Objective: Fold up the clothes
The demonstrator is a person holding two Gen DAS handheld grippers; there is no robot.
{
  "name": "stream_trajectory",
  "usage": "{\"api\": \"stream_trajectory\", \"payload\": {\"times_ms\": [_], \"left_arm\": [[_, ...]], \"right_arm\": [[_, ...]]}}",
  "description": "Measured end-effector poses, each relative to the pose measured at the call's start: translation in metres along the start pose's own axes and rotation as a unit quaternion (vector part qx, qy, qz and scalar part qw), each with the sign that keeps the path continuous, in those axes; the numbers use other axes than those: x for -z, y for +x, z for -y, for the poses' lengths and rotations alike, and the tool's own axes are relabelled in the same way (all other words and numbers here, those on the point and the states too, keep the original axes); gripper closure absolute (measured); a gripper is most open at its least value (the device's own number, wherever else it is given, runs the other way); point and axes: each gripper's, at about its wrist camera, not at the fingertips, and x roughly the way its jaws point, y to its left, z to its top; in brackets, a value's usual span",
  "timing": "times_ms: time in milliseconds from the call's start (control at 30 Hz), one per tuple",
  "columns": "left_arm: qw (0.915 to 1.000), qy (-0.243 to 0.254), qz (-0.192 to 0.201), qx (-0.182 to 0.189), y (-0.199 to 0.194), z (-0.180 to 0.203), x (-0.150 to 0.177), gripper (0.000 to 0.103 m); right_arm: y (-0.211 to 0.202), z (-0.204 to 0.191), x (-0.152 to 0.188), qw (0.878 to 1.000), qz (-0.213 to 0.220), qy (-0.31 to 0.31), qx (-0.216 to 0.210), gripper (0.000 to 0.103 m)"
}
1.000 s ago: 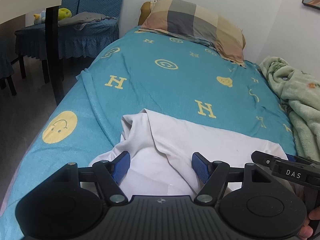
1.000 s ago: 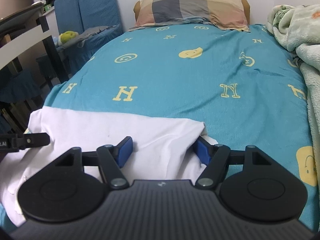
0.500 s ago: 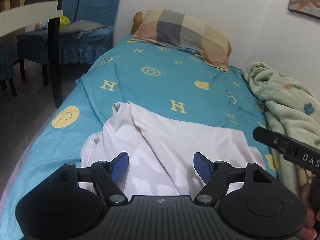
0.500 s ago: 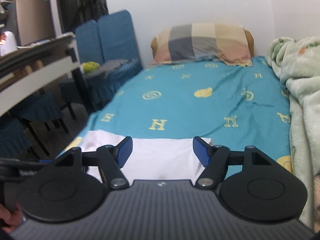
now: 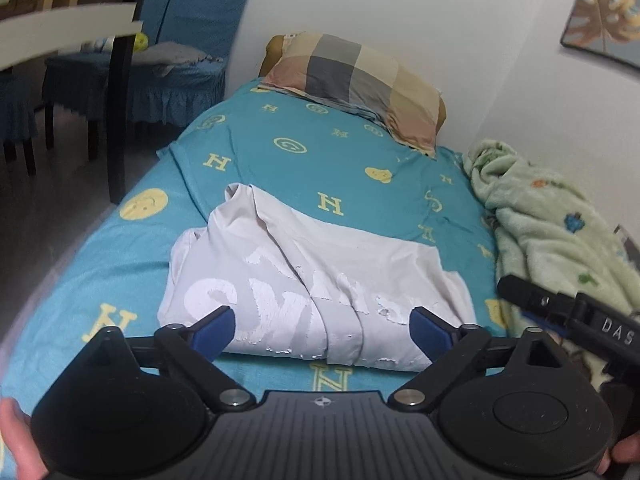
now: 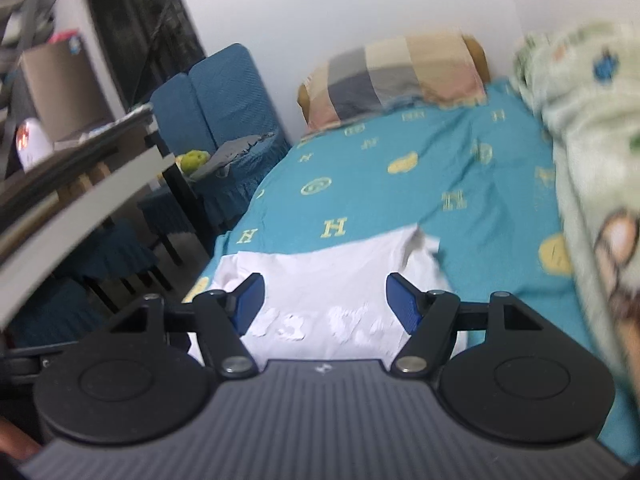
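On the teal bed (image 5: 256, 152), a folded white shirt (image 5: 304, 292) lies near the foot, long axis left-right. Left gripper (image 5: 322, 330) and right gripper (image 6: 322, 300) fingers gape, holding nothing.

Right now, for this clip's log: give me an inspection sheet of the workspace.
Surface: bed, teal sheet with yellow letters and smileys.
Job's things: white shirt lying folded near the bed's foot, cracked print facing up, nothing gripping it.
Clutter: pillow at the head; green blanket along the wall side.
Grippers: left gripper open, fingers apart above the shirt's near edge; right gripper open, view blurred.
Cables: nothing seen.
Surroundings: blue covered chairs, dark table, wall picture.
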Motion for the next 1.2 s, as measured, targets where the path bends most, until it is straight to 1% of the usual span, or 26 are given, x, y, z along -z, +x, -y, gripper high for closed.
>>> {"api": "stream_trajectory", "payload": {"times_ms": [67,133,200,233,300,367,400,467,633,733,800,867,900,933,1000,1033,1100,1133,1167,1200], "left_arm": [[0.999,-0.04,-0.008,0.017,0.003,-0.011,-0.002,0.004],[0.9955,-0.085,-0.021,0.036,0.009,-0.023,-0.003,0.003],[0.9891,-0.133,-0.035,0.054,0.016,-0.036,-0.002,0.003],[0.9844,-0.159,-0.04,0.063,0.02,-0.042,-0.001,0.003],[0.9733,-0.209,-0.052,0.079,0.027,-0.055,0.001,0.003],[0.9615,-0.251,-0.068,0.09,0.034,-0.065,0.005,0.003],[0.9548,-0.271,-0.076,0.096,0.038,-0.071,0.007,0.003],[0.9417,-0.308,-0.088,0.103,0.045,-0.08,0.012,0.003],[0.9189,-0.364,-0.102,0.114,0.064,-0.092,0.019,0.003],[0.9043,-0.397,-0.108,0.114,0.079,-0.099,0.022,0.004],[0.8921,-0.423,-0.112,0.114,0.09,-0.106,0.026,0.006],[0.8768,-0.452,-0.109,0.123,0.099,-0.112,0.03,0.006],[0.8696,-0.465,-0.103,0.13,0.102,-0.114,0.032,0.008],[0.8665,-0.471,-0.099,0.133,0.103,-0.116,0.032,0.011],[0.8632,-0.478,-0.09,0.134,0.107,-0.119,0.031,0.014],[0.8596,-0.485,-0.087,0.134,0.108,-0.122,0.033,0.015],[0.8514,-0.501,-0.081,0.134,0.11,-0.126,0.036,0.027],[0.8483,-0.506,-0.08,0.133,0.11,-0.129,0.037,0.03],[0.845,-0.512,-0.079,0.132,0.111,-0.131,0.038,0.037],[0.8433,-0.516,-0.078,0.13,0.111,-0.132,0.039,0.047]], "right_arm": [[0.005,0.012,0.002,0.998,-0.016,0.055,-0.008,0.033],[0.009,0.025,0.004,0.993,-0.032,0.109,-0.016,0.032],[0.014,0.037,0.006,0.985,-0.048,0.163,-0.024,0.032],[0.016,0.043,0.007,0.98,-0.056,0.19,-0.027,0.032],[0.02,0.055,0.009,0.967,-0.071,0.243,-0.035,0.03],[0.025,0.068,0.011,0.951,-0.087,0.295,-0.043,0.019],[0.028,0.073,0.015,0.941,-0.094,0.323,-0.048,0.019],[0.035,0.076,0.022,0.926,-0.112,0.355,-0.059,0.019],[0.056,0.078,0.041,0.89,-0.16,0.418,-0.081,0.019],[0.072,0.079,0.051,0.873,-0.181,0.449,-0.07,0.019],[0.079,0.081,0.055,0.864,-0.175,0.467,-0.071,0.019],[0.085,0.083,0.057,0.855,-0.167,0.485,-0.074,0.02],[0.088,0.083,0.058,0.851,-0.163,0.494,-0.075,0.02],[0.092,0.084,0.059,0.846,-0.158,0.503,-0.077,0.02],[0.092,0.089,0.062,0.835,-0.139,0.528,-0.075,0.02],[0.091,0.091,0.062,0.832,-0.131,0.535,-0.074,0.021],[0.088,0.094,0.062,0.828,-0.116,0.545,-0.071,0.021],[0.087,0.096,0.062,0.826,-0.108,0.549,-0.07,0.024],[0.085,0.097,0.061,0.83,-0.103,0.545,-0.065,0.029],[0.083,0.095,0.059,0.838,-0.099,0.533,-0.057,0.031]]}}
